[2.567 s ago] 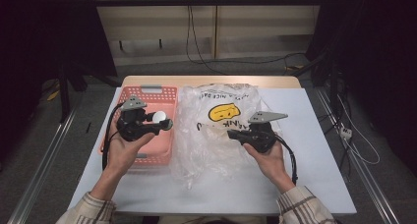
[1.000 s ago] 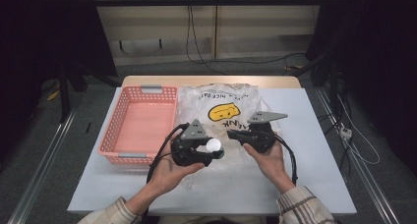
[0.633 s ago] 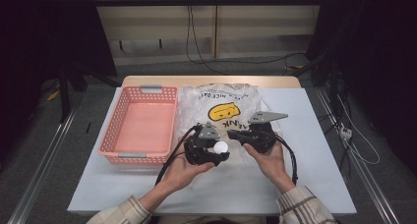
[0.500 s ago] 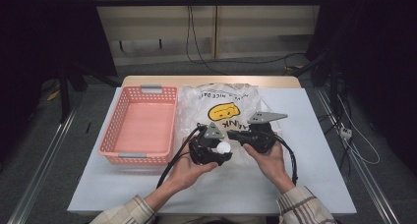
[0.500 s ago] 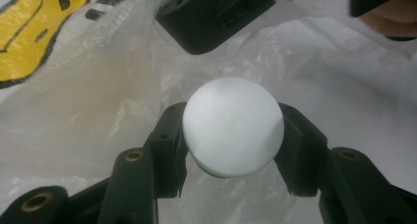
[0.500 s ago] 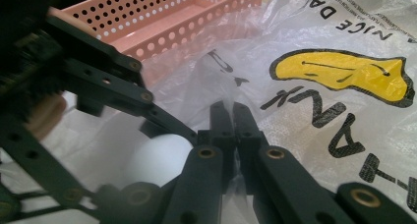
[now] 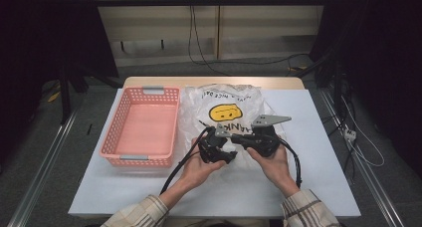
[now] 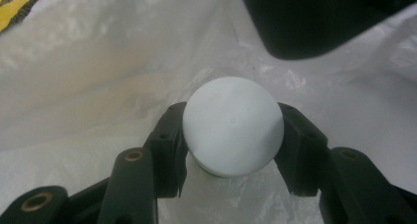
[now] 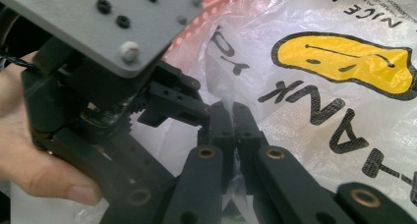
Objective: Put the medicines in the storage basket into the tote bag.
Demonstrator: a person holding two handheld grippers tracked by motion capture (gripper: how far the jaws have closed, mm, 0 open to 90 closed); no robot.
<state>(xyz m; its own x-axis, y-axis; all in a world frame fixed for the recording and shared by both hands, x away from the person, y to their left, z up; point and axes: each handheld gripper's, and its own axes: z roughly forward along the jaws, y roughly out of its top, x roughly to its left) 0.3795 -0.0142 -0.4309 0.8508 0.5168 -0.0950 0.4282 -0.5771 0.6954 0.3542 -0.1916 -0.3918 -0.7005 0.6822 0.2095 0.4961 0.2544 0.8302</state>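
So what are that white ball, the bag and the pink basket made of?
The ball looks like smooth matte plastic or foam; hard to say. The bag is thin, crinkly, translucent plastic film with print. The basket looks like rigid moulded plastic, with lattice walls.

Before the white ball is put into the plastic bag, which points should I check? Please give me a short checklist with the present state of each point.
1. White ball held firmly between the jaws of the left gripper: ok.
2. Right gripper pinching the plastic bag film: ok.
3. Bag mouth open wide enough for the ball: cannot tell.
4. Ball already over the bag: ok, white film lies behind it.
5. The two grippers apart, not colliding: cannot tell; they sit very close.
6. Pink basket clear of the hands: ok.
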